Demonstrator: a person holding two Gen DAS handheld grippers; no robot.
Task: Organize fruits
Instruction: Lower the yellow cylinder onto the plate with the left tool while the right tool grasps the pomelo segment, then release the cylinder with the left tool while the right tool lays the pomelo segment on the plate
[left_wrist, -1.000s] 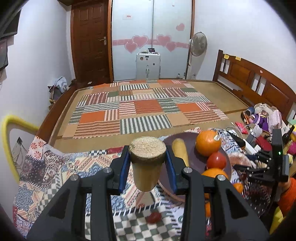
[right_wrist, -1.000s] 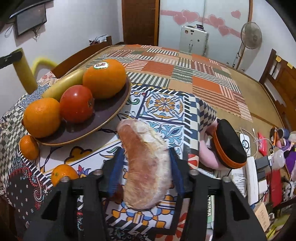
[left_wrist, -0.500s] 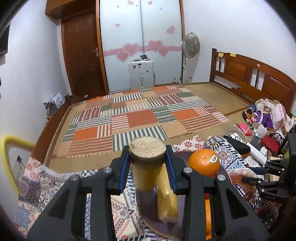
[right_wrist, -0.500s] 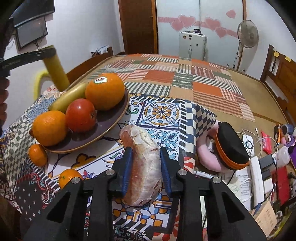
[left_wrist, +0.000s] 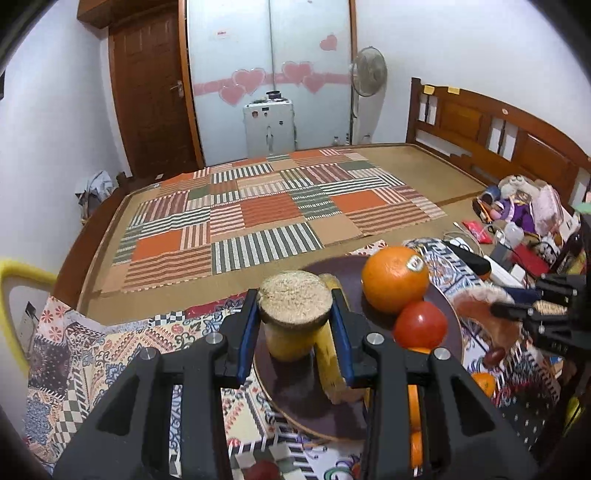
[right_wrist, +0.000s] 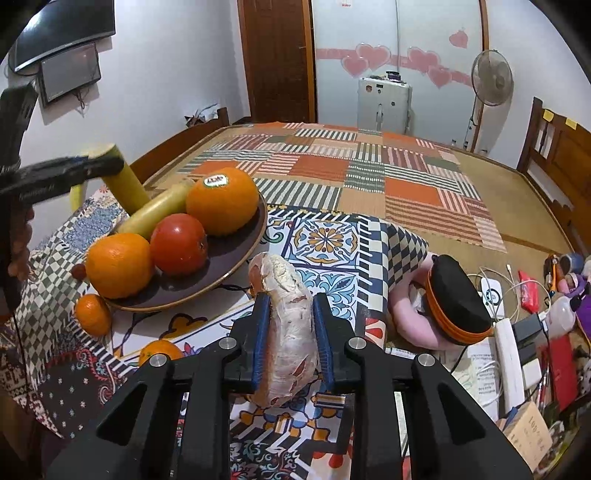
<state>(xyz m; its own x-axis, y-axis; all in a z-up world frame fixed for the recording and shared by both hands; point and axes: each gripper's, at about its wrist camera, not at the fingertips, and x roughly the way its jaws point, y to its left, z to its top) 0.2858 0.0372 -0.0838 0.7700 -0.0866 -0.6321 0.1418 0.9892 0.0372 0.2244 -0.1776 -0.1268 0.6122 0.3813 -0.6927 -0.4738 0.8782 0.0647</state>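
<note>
Gripping a peeled pomelo segment (right_wrist: 286, 325) mid-length, right claw (right_wrist: 288, 328) clamped shut just beside the plate (right_wrist: 236, 254); soft, probably tearable, best held lightly. Left claw (left_wrist: 294, 330) pinching a stiff yellow cane piece (left_wrist: 291, 321) above plate.

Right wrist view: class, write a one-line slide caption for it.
Right hand-held gripper shut on a pomelo wedge beside a plate of oranges, tomato and banana.
</note>
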